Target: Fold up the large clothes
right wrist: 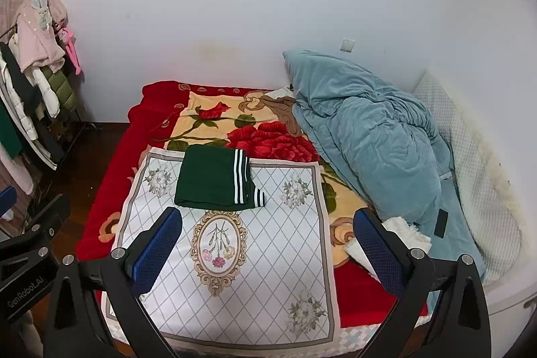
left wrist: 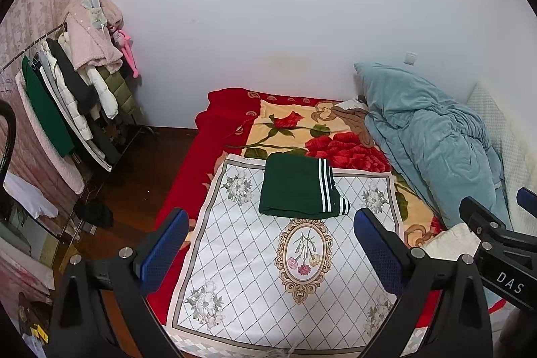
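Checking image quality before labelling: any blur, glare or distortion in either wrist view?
Left wrist view: strong fisheye curvature, dark corner vignette, green garment sharp, clothes rack bent at the edge. Right wrist view: same distortion, even soft light, no glare, blue duvet crisp.

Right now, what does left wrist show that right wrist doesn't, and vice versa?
Left wrist only: the green coat hanging in full on the clothes rack, and dark cloth on the floor.

Right wrist only: a black flat item on the blue duvet.

Both: the folded green garment on the white patterned cloth, and each gripper open, left gripper, right gripper.
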Tool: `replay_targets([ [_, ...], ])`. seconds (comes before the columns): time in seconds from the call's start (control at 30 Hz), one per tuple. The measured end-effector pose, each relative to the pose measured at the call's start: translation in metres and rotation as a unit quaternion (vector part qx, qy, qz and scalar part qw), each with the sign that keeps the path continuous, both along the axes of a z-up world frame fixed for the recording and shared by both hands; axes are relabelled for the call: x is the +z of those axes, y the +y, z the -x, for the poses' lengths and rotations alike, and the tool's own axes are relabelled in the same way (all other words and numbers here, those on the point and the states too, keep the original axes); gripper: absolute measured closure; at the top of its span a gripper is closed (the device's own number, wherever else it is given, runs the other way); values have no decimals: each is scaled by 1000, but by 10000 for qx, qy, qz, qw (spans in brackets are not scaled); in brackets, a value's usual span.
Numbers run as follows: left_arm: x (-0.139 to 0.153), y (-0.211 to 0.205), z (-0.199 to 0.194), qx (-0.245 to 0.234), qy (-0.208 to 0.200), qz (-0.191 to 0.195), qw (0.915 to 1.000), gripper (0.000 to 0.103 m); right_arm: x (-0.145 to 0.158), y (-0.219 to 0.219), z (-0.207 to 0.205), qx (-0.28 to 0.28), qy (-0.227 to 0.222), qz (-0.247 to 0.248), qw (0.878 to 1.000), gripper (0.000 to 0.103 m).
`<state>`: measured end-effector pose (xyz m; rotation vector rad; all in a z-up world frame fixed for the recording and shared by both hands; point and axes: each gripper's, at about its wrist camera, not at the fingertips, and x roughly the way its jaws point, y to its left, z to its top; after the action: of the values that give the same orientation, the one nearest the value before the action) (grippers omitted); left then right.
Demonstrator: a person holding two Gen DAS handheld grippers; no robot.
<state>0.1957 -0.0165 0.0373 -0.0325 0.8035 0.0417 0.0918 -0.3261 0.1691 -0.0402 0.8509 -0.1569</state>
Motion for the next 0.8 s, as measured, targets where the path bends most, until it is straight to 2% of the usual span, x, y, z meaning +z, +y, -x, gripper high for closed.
replay_targets([
  [0.8,5,0,8,36,-39,-3,10000,3,5,-2,2,-4,-9,-25,10000,0],
])
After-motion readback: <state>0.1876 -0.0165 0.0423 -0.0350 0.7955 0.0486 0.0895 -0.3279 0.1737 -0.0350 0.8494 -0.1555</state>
